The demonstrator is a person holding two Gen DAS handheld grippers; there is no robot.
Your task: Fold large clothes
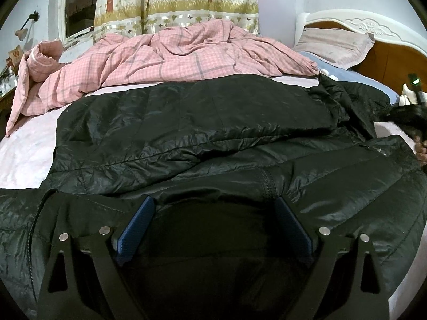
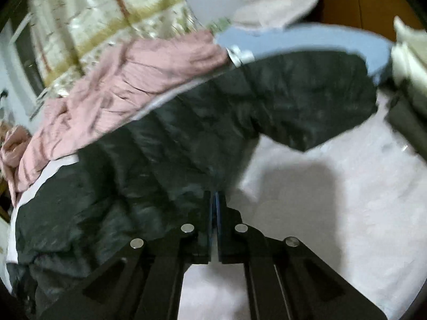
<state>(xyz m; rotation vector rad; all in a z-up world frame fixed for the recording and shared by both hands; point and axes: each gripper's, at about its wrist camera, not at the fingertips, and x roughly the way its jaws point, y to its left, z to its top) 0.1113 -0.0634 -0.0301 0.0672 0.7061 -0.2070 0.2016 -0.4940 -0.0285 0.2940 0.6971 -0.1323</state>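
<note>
A large black puffer jacket (image 1: 202, 122) lies spread across the bed, one sleeve folded flat over its body. My left gripper (image 1: 213, 200) stands open low over the jacket's near edge, and a dark bulge of the fabric sits between its blue pads (image 1: 138, 224). In the right wrist view the jacket (image 2: 165, 144) fills the left and middle, its sleeve (image 2: 315, 106) reaching right. My right gripper (image 2: 214, 194) is shut, tips meeting at the jacket's edge beside the bare sheet. That view is blurred, so pinched fabric cannot be made out. A hand (image 1: 421, 150) shows at the far right edge.
A rumpled pink plaid quilt (image 1: 173, 53) is heaped behind the jacket. A pale pillow (image 1: 333, 45) leans on the white and wood headboard (image 1: 387, 53) at the back right. A printed curtain (image 1: 176, 0) hangs behind. Pale pink sheet (image 2: 333, 200) lies right of the jacket.
</note>
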